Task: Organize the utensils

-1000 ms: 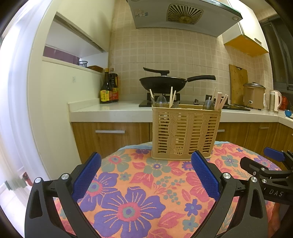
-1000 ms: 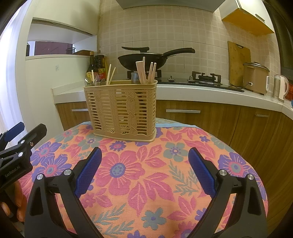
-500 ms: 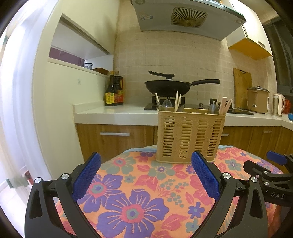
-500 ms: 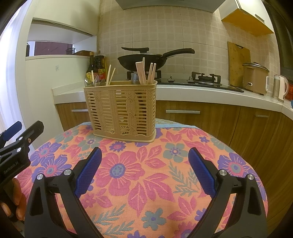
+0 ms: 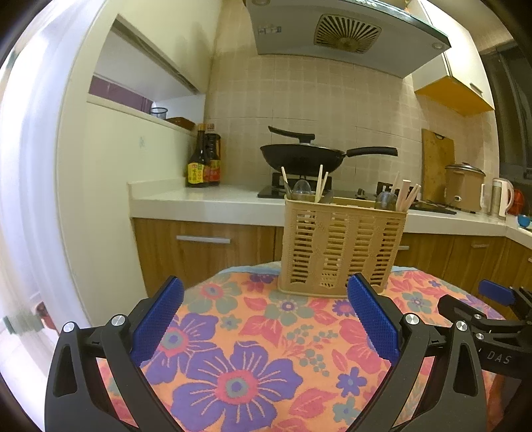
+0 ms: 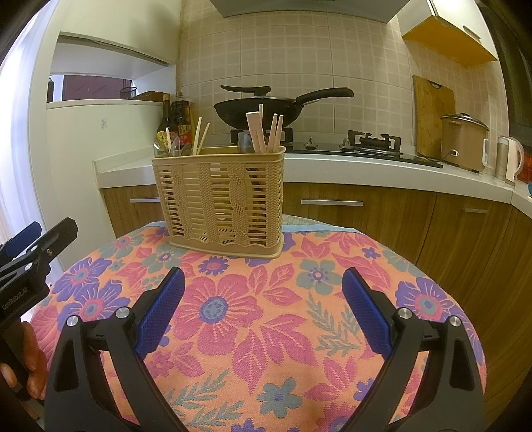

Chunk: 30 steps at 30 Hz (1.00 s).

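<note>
A round table point(image 6: 332, 299) draped in an orange cloth with big purple, pink and grey flowers stands in a small kitchen. Near its far edge sits the beige slatted plastic utensil basket point(image 6: 222, 196), upright, with pale wooden chopsticks point(image 6: 266, 133) and a few spoon handles poking out of its compartments. The rest of the cloth is bare.

The left tool point(image 5: 264, 319) hovers over the near left part of the table, its blue-padded jaws spread wide and holding nothing. The right tool point(image 6: 262, 309) hangs over the near edge, jaws likewise wide apart and empty. A hand point(image 6: 30, 362) grips the left tool's handle at the table's left edge.

Behind the table runs a white worktop point(image 5: 212, 199) over wood-fronted cabinets. On the gas hob rests a black wok point(image 5: 302, 156) with a long handle, under a steel extractor hood point(image 5: 345, 30). Dark sauce bottles point(image 5: 202, 159) stand in the corner, and a wooden chopping board point(image 6: 432, 113) leans on the tiled wall beside a brown rice cooker point(image 6: 464, 139) and a white kettle point(image 6: 508, 159).
</note>
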Each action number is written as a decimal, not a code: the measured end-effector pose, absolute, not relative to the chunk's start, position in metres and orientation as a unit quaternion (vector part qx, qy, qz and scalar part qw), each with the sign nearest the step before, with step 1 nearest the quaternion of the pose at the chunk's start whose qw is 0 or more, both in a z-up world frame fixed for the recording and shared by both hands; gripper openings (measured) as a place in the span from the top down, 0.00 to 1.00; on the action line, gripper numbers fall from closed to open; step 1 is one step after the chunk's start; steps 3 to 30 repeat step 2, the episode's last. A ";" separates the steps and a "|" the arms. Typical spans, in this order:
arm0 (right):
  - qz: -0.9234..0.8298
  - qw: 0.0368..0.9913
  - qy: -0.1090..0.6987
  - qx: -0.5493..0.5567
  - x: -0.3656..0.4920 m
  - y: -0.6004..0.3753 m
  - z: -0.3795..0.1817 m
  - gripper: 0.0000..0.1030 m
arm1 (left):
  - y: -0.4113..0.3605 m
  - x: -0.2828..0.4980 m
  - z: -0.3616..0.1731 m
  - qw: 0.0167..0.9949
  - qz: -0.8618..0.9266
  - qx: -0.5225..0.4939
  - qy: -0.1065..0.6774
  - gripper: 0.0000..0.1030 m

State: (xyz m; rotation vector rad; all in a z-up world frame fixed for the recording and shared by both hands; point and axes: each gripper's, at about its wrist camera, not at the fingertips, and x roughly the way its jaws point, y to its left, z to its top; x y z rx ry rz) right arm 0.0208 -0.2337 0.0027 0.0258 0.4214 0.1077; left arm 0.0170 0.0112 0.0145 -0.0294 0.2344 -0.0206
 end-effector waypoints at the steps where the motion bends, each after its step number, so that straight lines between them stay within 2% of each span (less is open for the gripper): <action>1: 0.053 0.976 0.209 0.013 0.021 -0.233 0.003 0.12 | 0.011 0.017 0.014 0.993 -0.013 -0.014 0.117 0.07; 30: 0.053 0.977 0.208 0.013 0.021 -0.234 0.003 0.12 | 0.011 0.018 0.014 0.993 -0.014 -0.013 0.118 0.07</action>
